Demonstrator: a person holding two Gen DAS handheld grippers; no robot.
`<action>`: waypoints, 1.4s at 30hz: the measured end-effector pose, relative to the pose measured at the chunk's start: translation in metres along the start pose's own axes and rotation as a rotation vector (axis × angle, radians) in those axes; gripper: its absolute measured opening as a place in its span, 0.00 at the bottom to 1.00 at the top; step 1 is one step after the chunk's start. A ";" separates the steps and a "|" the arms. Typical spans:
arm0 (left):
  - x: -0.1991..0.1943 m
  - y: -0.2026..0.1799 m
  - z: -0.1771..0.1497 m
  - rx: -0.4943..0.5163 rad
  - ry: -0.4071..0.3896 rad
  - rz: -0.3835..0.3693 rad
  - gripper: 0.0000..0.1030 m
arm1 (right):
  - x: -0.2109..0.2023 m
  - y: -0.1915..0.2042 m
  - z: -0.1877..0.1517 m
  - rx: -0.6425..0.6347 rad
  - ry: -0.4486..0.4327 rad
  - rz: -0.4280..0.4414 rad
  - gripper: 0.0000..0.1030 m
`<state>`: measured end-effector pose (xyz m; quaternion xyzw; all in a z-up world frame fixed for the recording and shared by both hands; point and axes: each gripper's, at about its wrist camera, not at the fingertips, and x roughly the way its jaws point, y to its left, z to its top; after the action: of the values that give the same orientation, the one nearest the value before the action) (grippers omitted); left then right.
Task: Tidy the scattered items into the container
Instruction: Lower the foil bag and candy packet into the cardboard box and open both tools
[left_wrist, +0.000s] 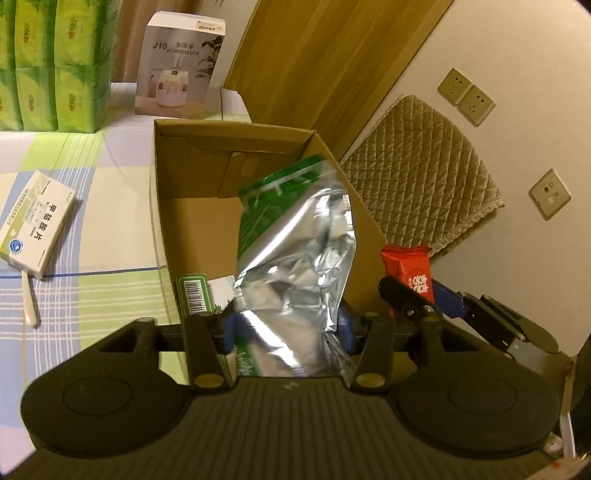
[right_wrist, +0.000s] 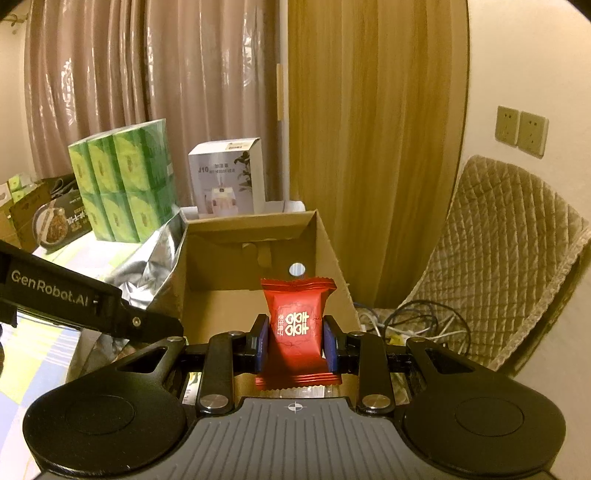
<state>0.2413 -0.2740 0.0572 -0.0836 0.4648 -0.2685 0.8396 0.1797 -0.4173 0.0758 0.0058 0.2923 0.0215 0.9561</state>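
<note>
Red packet (right_wrist: 298, 332) in right claw (right_wrist: 297, 347), apparently over box rim (right_wrist: 334, 251).

Checked tablecloth (left_wrist: 110, 229) carries cardboard box (left_wrist: 192, 206) (open), medicine box (left_wrist: 35, 229).

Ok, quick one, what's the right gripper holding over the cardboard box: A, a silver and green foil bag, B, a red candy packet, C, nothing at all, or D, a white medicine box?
B: the right gripper is shut on the red candy packet, pinched between its blue pads above the open cardboard box; the foil bag is in the left gripper.
</note>
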 end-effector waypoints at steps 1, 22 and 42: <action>-0.001 0.002 0.000 -0.006 -0.006 0.011 0.51 | 0.000 0.000 0.000 0.000 0.001 0.000 0.27; -0.019 0.010 -0.012 0.015 -0.030 0.015 0.51 | -0.001 0.010 0.001 -0.002 0.001 0.006 0.27; -0.047 0.027 -0.023 0.022 -0.055 0.017 0.52 | -0.026 0.008 -0.008 0.054 -0.008 0.003 0.52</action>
<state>0.2125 -0.2241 0.0689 -0.0778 0.4390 -0.2643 0.8552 0.1529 -0.4104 0.0839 0.0320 0.2890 0.0148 0.9567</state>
